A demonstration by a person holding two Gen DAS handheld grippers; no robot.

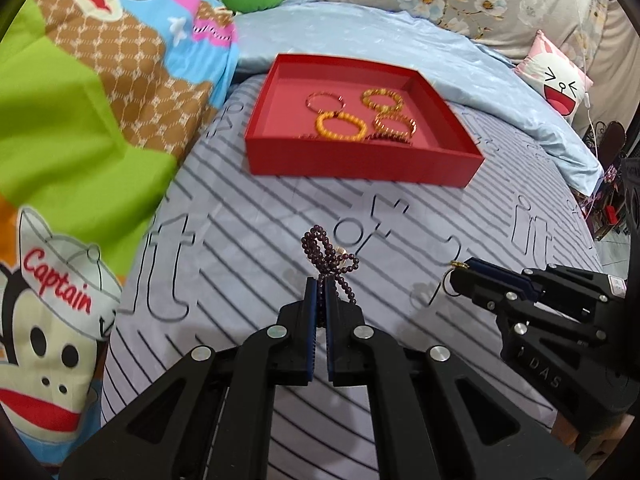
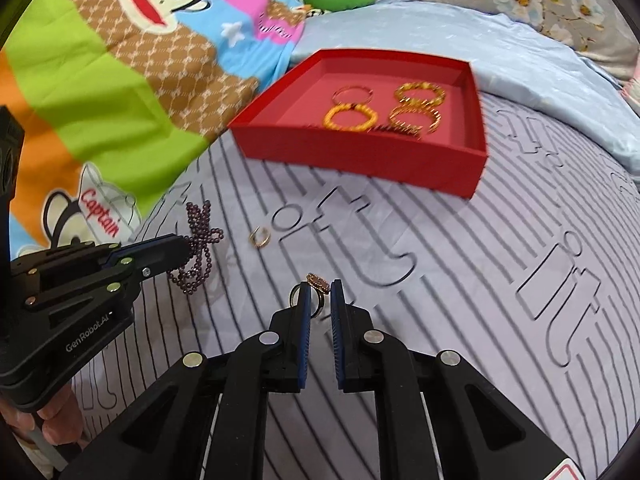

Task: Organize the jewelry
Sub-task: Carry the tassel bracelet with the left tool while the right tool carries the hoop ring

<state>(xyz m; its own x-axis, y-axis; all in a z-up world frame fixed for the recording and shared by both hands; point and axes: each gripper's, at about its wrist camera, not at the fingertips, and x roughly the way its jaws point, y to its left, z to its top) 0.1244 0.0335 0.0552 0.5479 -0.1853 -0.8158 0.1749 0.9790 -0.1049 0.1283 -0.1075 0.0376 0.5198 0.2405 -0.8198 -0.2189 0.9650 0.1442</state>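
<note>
On a bed (image 1: 248,216) with a grey striped sheet, a person holds a two-finger gripper in each hand. The left gripper (image 1: 319,285) has its jaws pressed together on a purple bead strand (image 1: 329,258), pinched partway along its length. From the left wrist view, loops of it stand up past the fingertips toward the tray, and a shorter loop hangs beside the right finger. The strand appears lifted off the sheet.

The right gripper (image 2: 320,289) has its jaws nearly closed, pinching a ring (image 2: 318,294) with a gold beaded top. The ring stands on edge between the blue pads, its decorated top pointing away from the camera.

One small gold ring (image 2: 260,237) lies loose on the sheet, between the two grippers and nearer the tray.

Farther up the bed sits one shallow red tray (image 1: 360,166), its long side running across the view. Four bracelets (image 1: 362,118) lie inside in two rows of two, and a darker piece shows along its near wall, too hidden to identify.

A cartoon monkey quilt (image 1: 80,120) is bunched along the left side of the bed.
</note>
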